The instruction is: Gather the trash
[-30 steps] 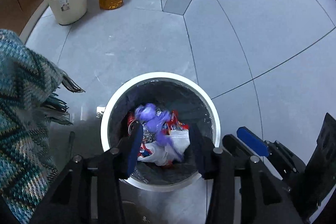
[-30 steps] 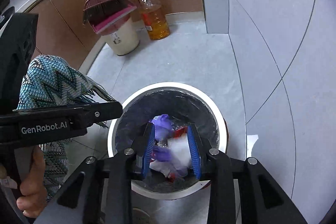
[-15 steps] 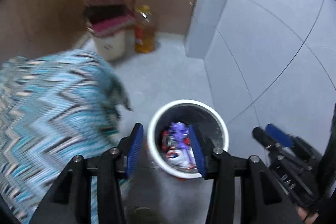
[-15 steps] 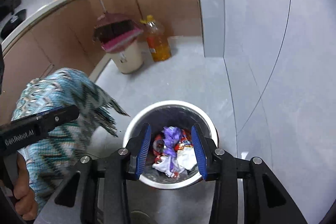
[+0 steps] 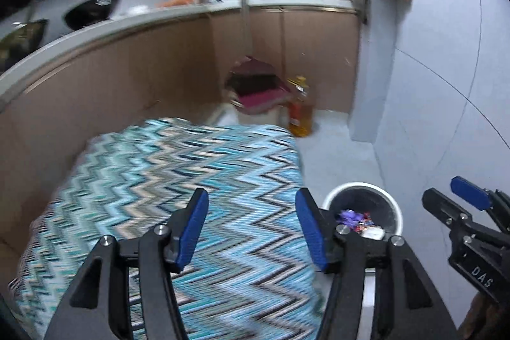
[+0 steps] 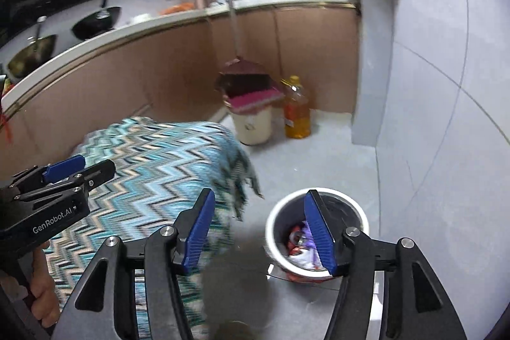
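Note:
A round white-rimmed waste bin [image 5: 390, 206] [image 6: 271, 231] stands on the grey floor with purple, red and white trash [image 5: 358, 220] [image 6: 299, 244] lying inside. My left gripper [image 5: 251, 228] is high above a blue zigzag cloth [image 5: 191, 180] [image 6: 153, 168], to the left of the bin; its jaws are opening with nothing between them. My right gripper [image 6: 259, 231] is up above the floor just left of the bin; its jaws are opening and hold nothing. Each gripper shows at the edge of the other's view: right gripper [image 5: 459, 203], left gripper [image 6: 79, 168].
A cream pail [image 6: 253, 126] with a dustpan and broom on it and a yellow oil bottle [image 6: 297, 113] stand by the brown cabinets [image 5: 127, 78]. A counter with pans, a microwave and a tap runs behind. A grey tiled wall [image 5: 446, 85] rises on the right.
Both grippers have risen and pulled back from the bin and tilted up, so the counter has come into view. Both sets of jaws have widened. The trash stays in the bin.

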`<act>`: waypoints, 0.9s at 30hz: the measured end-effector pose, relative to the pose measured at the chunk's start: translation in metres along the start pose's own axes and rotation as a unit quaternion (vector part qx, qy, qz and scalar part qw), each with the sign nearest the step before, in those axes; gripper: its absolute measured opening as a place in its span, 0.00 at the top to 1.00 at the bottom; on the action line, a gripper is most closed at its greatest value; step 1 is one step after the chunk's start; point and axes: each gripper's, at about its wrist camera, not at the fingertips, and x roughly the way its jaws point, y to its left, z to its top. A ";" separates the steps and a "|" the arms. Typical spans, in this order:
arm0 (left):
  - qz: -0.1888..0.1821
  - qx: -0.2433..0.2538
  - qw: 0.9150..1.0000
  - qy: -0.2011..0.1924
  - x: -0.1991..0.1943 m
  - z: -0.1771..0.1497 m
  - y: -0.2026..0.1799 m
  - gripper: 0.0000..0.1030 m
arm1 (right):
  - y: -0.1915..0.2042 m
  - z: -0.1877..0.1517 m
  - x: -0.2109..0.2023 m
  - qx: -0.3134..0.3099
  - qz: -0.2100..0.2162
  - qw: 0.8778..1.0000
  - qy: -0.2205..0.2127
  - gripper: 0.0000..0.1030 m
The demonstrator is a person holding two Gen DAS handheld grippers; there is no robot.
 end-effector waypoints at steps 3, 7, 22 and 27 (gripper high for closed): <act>0.028 -0.009 0.999 -0.019 -0.023 -0.010 0.025 0.43 | 0.024 0.000 -0.016 -0.011 0.013 1.000 -0.012 0.38; 0.054 -0.024 0.998 -0.034 -0.051 -0.025 0.057 0.36 | 0.054 -0.002 -0.033 -0.030 0.023 0.999 -0.024 0.36; 0.121 -0.065 0.988 -0.073 -0.120 -0.065 0.131 0.25 | 0.137 -0.019 -0.069 -0.082 0.036 0.995 -0.043 0.18; 0.134 -0.078 0.985 -0.079 -0.133 -0.075 0.147 0.23 | 0.153 -0.021 -0.074 -0.096 0.038 0.994 -0.046 0.18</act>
